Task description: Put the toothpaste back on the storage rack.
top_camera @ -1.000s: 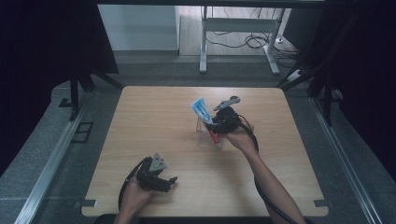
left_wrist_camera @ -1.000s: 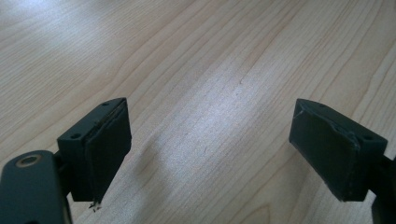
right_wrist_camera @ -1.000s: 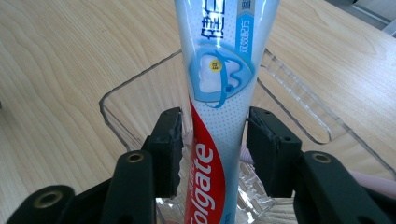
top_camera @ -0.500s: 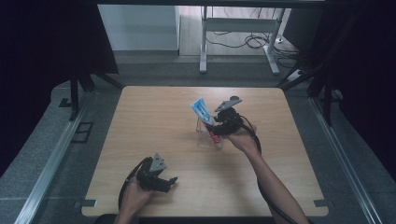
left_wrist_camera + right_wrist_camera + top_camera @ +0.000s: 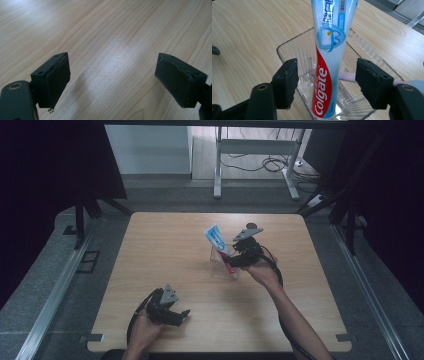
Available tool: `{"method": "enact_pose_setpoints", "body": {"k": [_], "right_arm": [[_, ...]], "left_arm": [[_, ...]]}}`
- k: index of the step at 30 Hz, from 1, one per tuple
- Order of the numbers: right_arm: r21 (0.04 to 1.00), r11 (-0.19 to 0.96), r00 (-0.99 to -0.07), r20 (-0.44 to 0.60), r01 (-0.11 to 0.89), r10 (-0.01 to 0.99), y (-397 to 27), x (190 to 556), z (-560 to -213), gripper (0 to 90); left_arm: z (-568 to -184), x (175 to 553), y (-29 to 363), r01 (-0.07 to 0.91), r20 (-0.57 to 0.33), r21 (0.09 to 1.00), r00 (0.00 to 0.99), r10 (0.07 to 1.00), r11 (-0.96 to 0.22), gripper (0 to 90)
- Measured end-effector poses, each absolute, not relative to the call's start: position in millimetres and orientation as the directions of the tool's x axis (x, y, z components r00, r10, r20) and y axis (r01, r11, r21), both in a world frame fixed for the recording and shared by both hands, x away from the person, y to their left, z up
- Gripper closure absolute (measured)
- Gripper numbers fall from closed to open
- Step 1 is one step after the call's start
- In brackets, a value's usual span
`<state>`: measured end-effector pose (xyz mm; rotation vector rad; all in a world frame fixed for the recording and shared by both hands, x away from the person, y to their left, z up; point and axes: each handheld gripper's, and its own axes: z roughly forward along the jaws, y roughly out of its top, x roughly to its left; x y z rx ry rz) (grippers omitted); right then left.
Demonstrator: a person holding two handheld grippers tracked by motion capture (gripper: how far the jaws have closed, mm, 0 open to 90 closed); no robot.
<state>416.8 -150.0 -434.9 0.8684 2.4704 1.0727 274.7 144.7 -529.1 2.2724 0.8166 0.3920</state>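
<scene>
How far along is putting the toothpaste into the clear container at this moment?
Done: the toothpaste tube stands cap-down inside the clear container, with a pink toothbrush lying low in it. In hand: the right gripper has just been opening; its pads flank the tube without pressing. Left: backing the right gripper away. The left gripper sits open over bare table.

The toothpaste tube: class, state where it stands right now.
The toothpaste tube stands cap-down in the clear container, right of the table's middle in the high view, between the right tongs' open jaws, which have just been opening.
</scene>
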Motion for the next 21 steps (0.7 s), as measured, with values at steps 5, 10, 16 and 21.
{"method": "enact_pose_setpoints", "body": {"k": [5, 10, 16, 21], "right_arm": [[0.744, 0.533, -0.771, -0.038, 0.403, 0.636, -153, 413, -434, 27.1], [0.747, 0.539, -0.777, -0.049, 0.389, 0.628, -155, 409, -432, 18.7], [0.736, 0.554, -0.785, -0.049, 0.389, 0.618, -157, 404, -430, 11.2], [0.731, 0.569, -0.788, -0.071, 0.376, 0.612, -159, 399, -427, 2.9]], "left_arm": [[-529, 275, 144, 0.445, 0.05, 0.69, 0.758, 0.651, -0.571, 13.1], [-529, 275, 144, 0.443, 0.053, 0.69, 0.758, 0.65, -0.573, 13.1], [-530, 275, 144, 0.443, 0.054, 0.689, 0.758, 0.65, -0.574, 13.1], [-530, 274, 143, 0.445, 0.053, 0.687, 0.758, 0.65, -0.574, 13.1]]}}
